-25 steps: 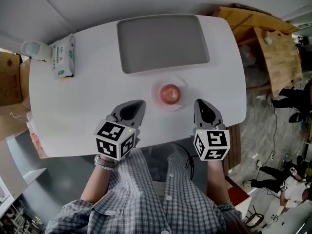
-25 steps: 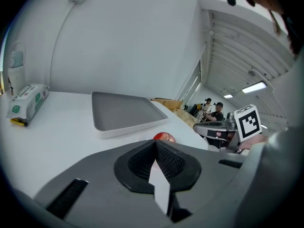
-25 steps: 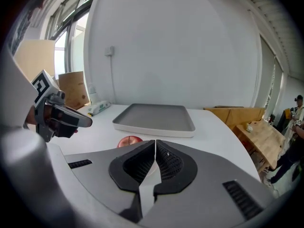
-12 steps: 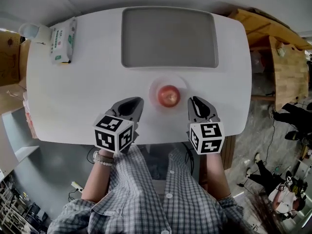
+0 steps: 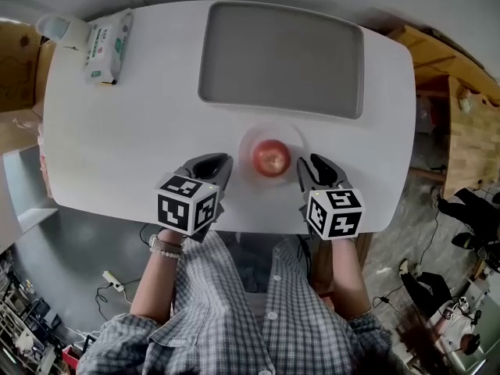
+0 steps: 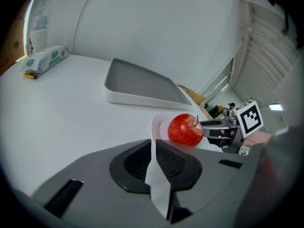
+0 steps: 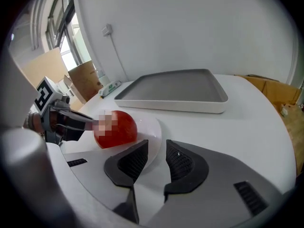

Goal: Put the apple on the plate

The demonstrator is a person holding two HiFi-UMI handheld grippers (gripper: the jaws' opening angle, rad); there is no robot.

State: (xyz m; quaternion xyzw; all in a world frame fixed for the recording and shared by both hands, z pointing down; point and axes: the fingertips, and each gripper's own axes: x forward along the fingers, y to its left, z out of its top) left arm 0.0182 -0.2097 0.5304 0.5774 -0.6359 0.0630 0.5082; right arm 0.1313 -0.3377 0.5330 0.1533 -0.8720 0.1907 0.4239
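Note:
A red apple (image 5: 271, 158) sits on a small white plate (image 5: 248, 139) near the front edge of the white table (image 5: 117, 147). My left gripper (image 5: 209, 164) rests left of the plate, its jaws closed to a thin slit with nothing between them (image 6: 153, 144). My right gripper (image 5: 314, 165) rests right of the plate, its jaws a little apart and holding nothing (image 7: 156, 146). The left gripper view shows the apple (image 6: 185, 130) on the plate (image 6: 159, 125) ahead to the right. In the right gripper view the apple (image 7: 124, 129) is ahead to the left.
A large grey tray (image 5: 281, 53) lies behind the plate, also in the gripper views (image 6: 137, 82) (image 7: 173, 89). A green-and-white tissue pack (image 5: 108, 47) lies at the far left corner. Wooden furniture (image 5: 461, 123) stands past the table's right edge.
The head camera has shifted, so the table sits differently in view. Both grippers stand slightly closer to the plate's sides. The apple has stayed on the plate.

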